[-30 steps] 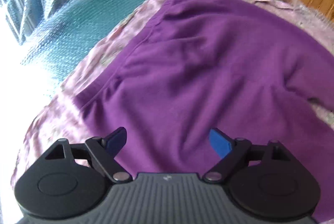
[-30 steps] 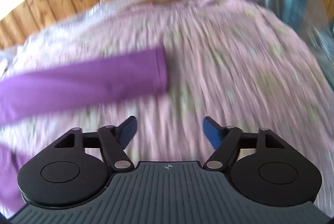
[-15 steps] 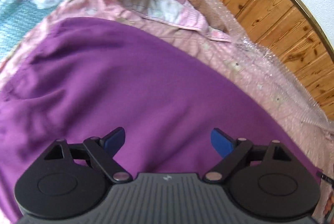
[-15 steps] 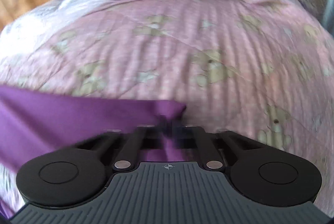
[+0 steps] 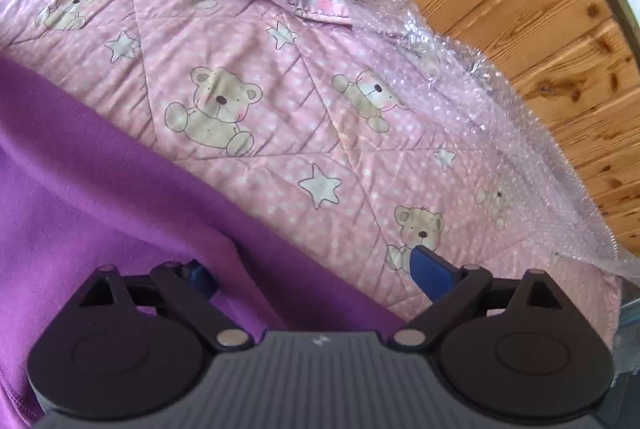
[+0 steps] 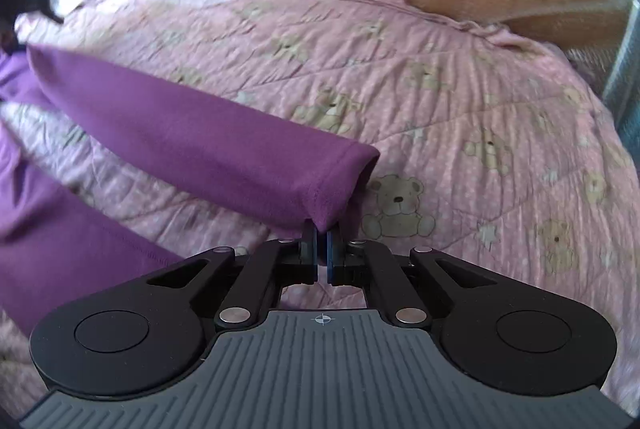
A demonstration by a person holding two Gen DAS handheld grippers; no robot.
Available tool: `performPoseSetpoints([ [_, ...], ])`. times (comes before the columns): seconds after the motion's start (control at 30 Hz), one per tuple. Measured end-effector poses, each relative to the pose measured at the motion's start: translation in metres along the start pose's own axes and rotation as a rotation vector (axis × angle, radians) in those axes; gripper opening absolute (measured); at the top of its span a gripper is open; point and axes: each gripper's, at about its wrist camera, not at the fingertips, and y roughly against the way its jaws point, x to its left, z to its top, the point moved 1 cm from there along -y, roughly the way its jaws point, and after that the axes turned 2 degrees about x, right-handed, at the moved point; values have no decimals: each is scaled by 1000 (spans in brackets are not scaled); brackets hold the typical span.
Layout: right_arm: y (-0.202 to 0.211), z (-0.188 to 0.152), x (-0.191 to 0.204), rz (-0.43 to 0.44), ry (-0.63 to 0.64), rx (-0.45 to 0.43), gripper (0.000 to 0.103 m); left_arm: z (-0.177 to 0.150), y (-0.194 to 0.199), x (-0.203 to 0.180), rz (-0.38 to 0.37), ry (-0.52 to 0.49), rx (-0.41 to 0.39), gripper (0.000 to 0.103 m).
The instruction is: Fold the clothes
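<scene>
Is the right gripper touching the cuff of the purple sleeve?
Touching. In the right wrist view, the right gripper has its jaws shut on the hem of the purple sleeve, lifted above the pink quilt.

Right hand-held gripper (image 6: 322,241) clamped purple sleeve cuff (image 6: 340,185), lifting it.

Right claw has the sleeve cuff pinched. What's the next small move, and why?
Probably lift and carry the sleeve across toward the purple garment's body. The right claw is shut on the cuff, the sleeve lies stretched out over the pink quilt, and the left claw is open.
</scene>
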Motion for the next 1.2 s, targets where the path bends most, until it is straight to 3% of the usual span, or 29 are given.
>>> performPoseSetpoints([
  [0.1,1,-8,-2,-5,-63,-13,1,-5,12,14,-31,47,-30,94],
  [0.2,3,-8,-7,10,-114,-38,2,-11,16,37,1,91,-31,94],
  [0.3,0,-6,-14,26,-164,-44,2,-7,16,47,-13,94,-38,84],
  [0.33,-2,-5,-16,30,-177,-42,2,-5,17,47,-23,92,-38,50],
  [0.4,-6,-2,-20,36,-196,-36,2,-2,22,50,-59,99,-40,5],
  [0.53,3,16,-26,35,-170,-83,2,-21,76,58,-167,61,-116,2],
  [0.6,31,18,-23,46,-151,-139,2,-60,120,68,-218,27,-133,2],
  [0.7,67,-7,-17,41,-145,-147,2,-134,151,106,-185,10,-63,2],
  [0.77,66,-42,-14,52,-185,-76,2,-182,153,138,-124,31,7,2],
  [0.87,45,-90,-2,68,-239,51,5,-214,133,163,-69,77,35,2],
  [0.93,34,-108,3,56,-282,88,12,-217,127,163,-61,74,20,2],
  [1.0,36,-114,-3,60,-381,68,16,-212,127,158,-60,52,-1,2],
  [1.07,47,-118,-12,81,-490,22,34,-210,132,154,-66,25,-17,2],
  [1.2,70,-145,-41,115,-737,-57,35,-209,136,154,-61,-1,-35,3],
])
